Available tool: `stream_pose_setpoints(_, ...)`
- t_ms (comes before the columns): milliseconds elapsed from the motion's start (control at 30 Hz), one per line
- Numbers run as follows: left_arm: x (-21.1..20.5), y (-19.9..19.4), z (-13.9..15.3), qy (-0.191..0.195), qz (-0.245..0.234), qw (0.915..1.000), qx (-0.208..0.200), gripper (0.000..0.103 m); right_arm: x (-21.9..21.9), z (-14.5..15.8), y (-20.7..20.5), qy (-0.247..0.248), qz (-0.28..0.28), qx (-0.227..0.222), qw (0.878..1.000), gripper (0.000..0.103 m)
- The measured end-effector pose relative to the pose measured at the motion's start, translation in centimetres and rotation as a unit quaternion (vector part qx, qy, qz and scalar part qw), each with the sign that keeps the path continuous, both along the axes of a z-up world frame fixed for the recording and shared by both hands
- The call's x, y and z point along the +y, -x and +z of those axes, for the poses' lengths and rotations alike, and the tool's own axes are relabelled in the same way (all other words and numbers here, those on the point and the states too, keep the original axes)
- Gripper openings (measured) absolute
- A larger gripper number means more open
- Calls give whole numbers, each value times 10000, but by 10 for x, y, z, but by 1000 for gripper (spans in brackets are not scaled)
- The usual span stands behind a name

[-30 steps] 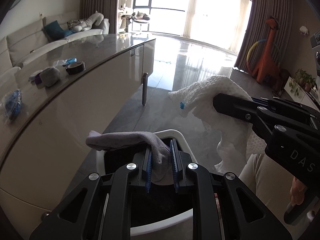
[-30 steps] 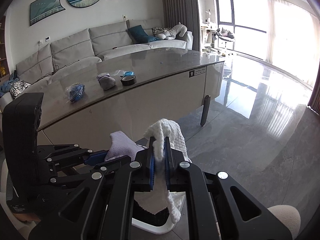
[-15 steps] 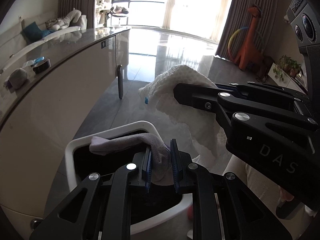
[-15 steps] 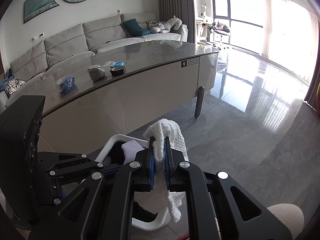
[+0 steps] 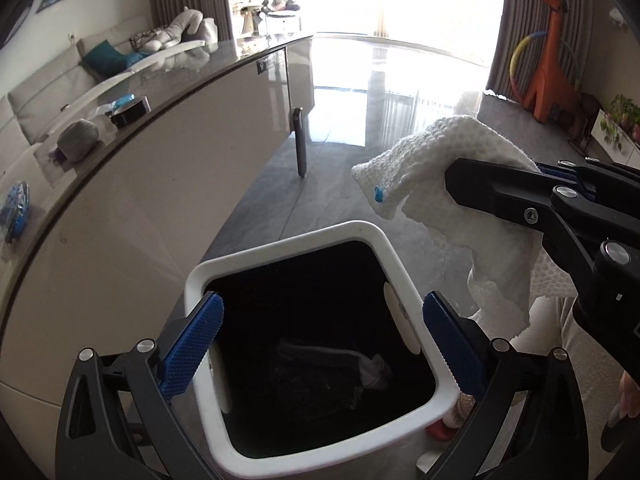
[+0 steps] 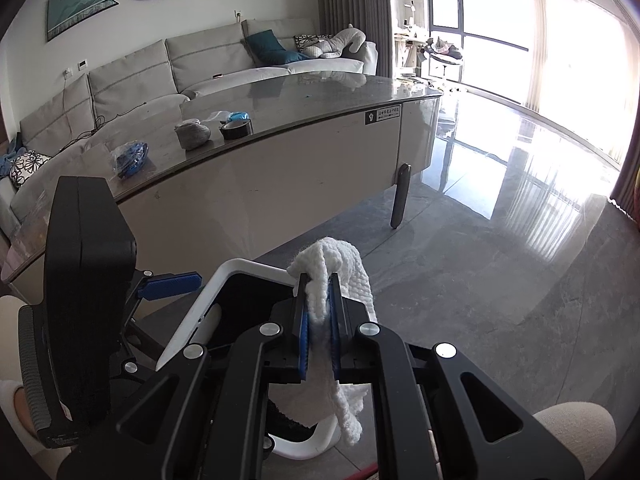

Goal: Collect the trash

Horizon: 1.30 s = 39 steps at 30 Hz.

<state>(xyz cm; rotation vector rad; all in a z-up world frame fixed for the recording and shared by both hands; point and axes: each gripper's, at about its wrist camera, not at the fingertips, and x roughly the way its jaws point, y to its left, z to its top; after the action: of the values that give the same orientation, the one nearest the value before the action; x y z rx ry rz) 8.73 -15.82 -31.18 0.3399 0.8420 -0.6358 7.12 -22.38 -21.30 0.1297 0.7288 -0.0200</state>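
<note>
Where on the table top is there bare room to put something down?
The table is bare from the black tape roll to its far corner. It is crowded at the near end: grey bundle, blue bag.

Pale item (image 5: pixel 340 356) deep in the dark bin (image 5: pixel 280 240) too dim to identify, table label (image 6: pixel 383 113) unreadable

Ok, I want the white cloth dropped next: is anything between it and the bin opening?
Nothing visible. The white cloth, clamped in the right gripper, hangs beside the bin rim; the left gripper is open above the bin.
</note>
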Motion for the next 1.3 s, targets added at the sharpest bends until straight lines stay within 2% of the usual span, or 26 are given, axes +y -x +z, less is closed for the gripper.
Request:
stream_pose_setpoints(133,6,-2,0,47,43,10000,23,98,1,0,0,21,36,6,10000,10)
stream_pose_setpoints(267,12,-4,6,30,130,9998,-129,98,3,1,-1,28,83,4,10000,10)
stream_pose_setpoints(533,60,-24,33,11,794,9950,-603,98,20,2,-20,-63,325,-50,9994,10)
stream_pose_setpoints(667,82,-34,37,52,1128,9914,-663,98,32,-15,-33,-242,498,94,9984,10)
stream_pose_setpoints(833,98,-39,31,60,1322,9894,-604,98,45,-43,-44,-334,618,383,9968,11)
stream_pose_setpoints(1067,102,-46,18,-49,1416,9888,-474,98,56,-64,-44,-137,766,647,9949,15)
stream_pose_setpoints(1133,103,-48,15,-71,1445,9885,-446,98,58,-74,-49,-115,873,813,9928,41)
stream_pose_setpoints(1167,104,-49,14,-79,1459,9884,-418,98,60,-83,-52,28,794,1013,9917,80)
stream_pose_setpoints(1200,104,-49,13,-88,1467,9883,-396,98,62,-89,-54,172,721,1122,9909,99)
stream_pose_setpoints(1300,106,-48,14,-77,1483,9880,-428,98,62,-92,-51,385,496,1014,9929,99)
